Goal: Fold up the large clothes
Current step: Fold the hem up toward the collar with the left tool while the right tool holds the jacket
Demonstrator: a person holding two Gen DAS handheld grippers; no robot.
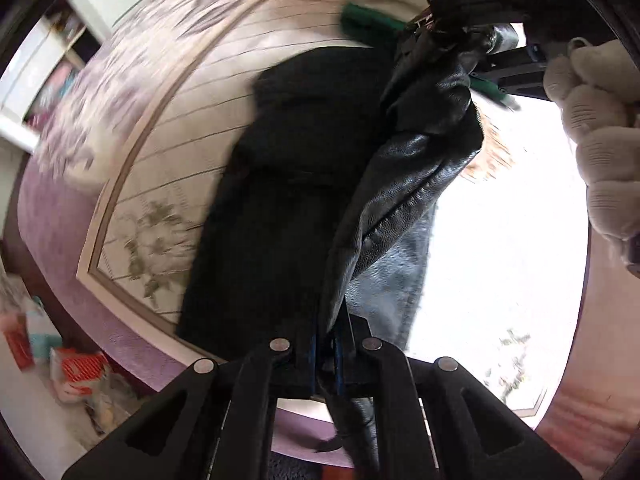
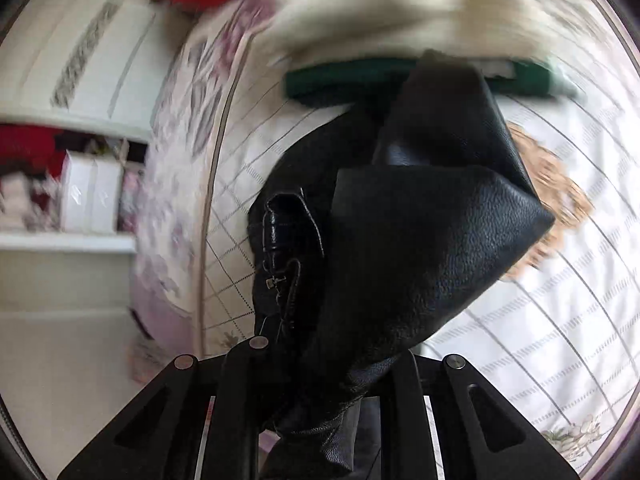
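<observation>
Leather fills my left wrist view: my left gripper [image 1: 325,350] is clamped narrow on an edge of the black grained-leather jacket [image 1: 404,184], which hangs in the air above the white quilted bedspread with thin grey lines [image 1: 188,136]. At upper right, my right gripper [image 1: 486,70] pinches another part of the same jacket, held by my hand in a white knitted glove [image 1: 596,128]. A folded dark green garment [image 1: 360,20] lies on the bed behind. I judge the fold is just starting: the jacket is lifted, not yet laid flat.

From my right wrist view, my right gripper [image 2: 340,384] is closed on a bunched fold of the jacket, whose zipper and collar [image 2: 286,256] droop toward the bedspread. Beyond it lie the green garment and a blurred cream fluffy piece [image 2: 360,4]. White shelves [image 2: 80,184] at left hold white boxes and blurred items. Next, I think, I must spread the jacket flat on the bed.
</observation>
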